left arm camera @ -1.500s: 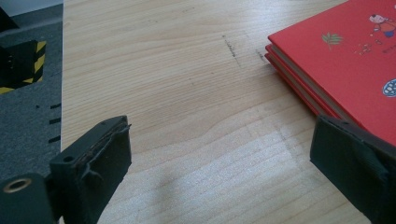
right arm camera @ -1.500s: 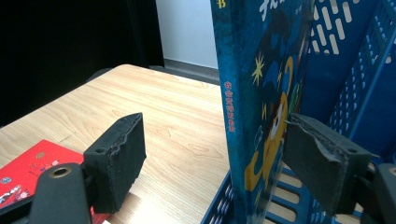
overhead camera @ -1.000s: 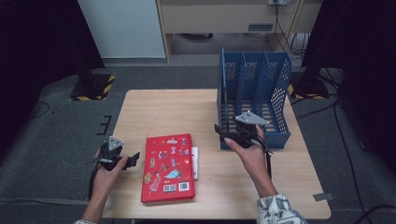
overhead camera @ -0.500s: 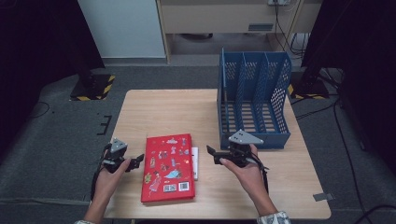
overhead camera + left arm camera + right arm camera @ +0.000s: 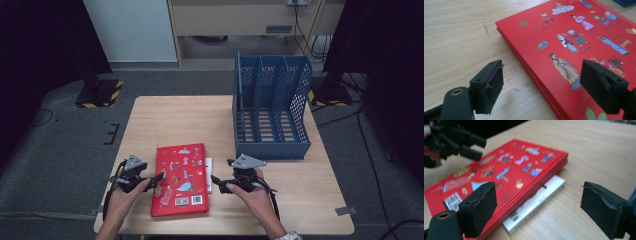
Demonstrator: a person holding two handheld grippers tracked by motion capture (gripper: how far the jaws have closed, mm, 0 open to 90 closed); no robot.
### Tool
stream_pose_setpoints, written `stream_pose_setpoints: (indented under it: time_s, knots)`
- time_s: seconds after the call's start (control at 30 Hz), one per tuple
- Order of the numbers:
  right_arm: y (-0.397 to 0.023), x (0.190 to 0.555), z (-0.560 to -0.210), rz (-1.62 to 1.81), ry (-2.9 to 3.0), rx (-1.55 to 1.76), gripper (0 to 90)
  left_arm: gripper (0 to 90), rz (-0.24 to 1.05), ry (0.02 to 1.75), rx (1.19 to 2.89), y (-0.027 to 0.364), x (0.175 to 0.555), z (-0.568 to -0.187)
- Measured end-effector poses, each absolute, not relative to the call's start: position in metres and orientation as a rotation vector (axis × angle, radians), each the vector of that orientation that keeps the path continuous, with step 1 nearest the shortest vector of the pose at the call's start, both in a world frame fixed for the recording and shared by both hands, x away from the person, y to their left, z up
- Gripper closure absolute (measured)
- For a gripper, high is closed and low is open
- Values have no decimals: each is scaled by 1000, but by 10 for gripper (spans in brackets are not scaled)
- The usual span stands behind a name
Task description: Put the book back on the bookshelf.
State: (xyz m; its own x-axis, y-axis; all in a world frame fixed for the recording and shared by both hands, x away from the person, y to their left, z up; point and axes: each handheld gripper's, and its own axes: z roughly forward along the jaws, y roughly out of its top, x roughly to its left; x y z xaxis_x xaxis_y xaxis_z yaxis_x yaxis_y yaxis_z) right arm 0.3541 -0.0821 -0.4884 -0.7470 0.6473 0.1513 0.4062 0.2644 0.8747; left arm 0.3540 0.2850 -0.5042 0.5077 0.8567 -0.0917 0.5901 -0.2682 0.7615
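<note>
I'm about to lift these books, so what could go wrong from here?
The red book lies stacked on a white book that juts out beneath; gripping one alone may drag or drop the other. The left gripper has just been closing astride the red edge without gripping yet; a thin bite could slip.

Both tools flank the red book (blue rack behind).

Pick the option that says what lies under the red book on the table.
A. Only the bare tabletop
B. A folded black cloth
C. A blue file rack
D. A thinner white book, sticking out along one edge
D: in the right gripper view a white book pokes out from beneath the red book, and the high view shows it as a white strip along that book's right edge.
</note>
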Motion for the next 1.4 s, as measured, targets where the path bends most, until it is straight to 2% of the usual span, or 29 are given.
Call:
stream_pose_setpoints:
  time_s: [0.43, 1.4]
  knots:
    - [-70, 352, -498, 1409, 2401, 955, 149, 327, 323, 1164, 1957, 279, 354, -510]
    - [-64, 354, -510, 1366, 2478, 963, 125, 290, 347, 1087, 2008, 264, 363, -509]
